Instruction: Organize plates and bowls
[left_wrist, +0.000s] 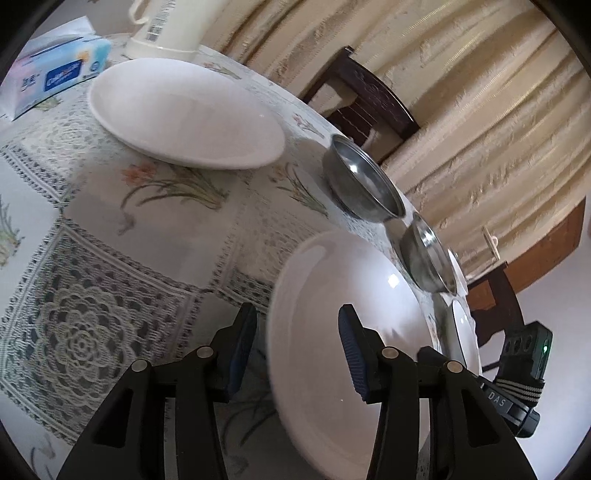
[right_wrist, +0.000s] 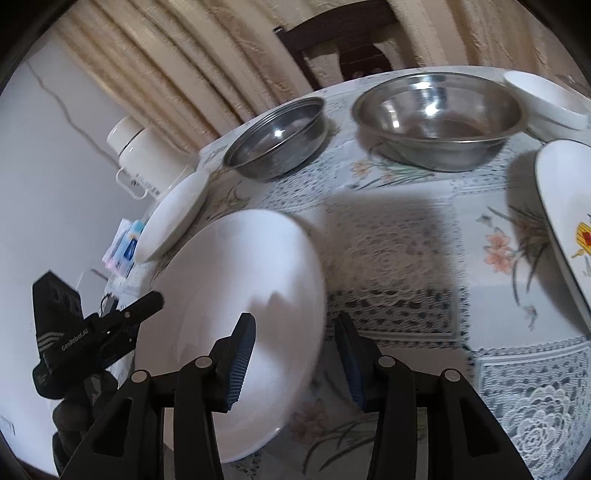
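I have both sets of jaws part-way open around opposite rims of the near white plate (left_wrist: 343, 332), which lies at the tabletop's (left_wrist: 155, 236) near edge; neither pad clearly presses it. My left gripper (left_wrist: 297, 350) straddles its left rim, my right gripper (right_wrist: 295, 360) its right rim. To lift well I should close both evenly, keep it level, then carry it toward the other white plate (left_wrist: 184, 110).
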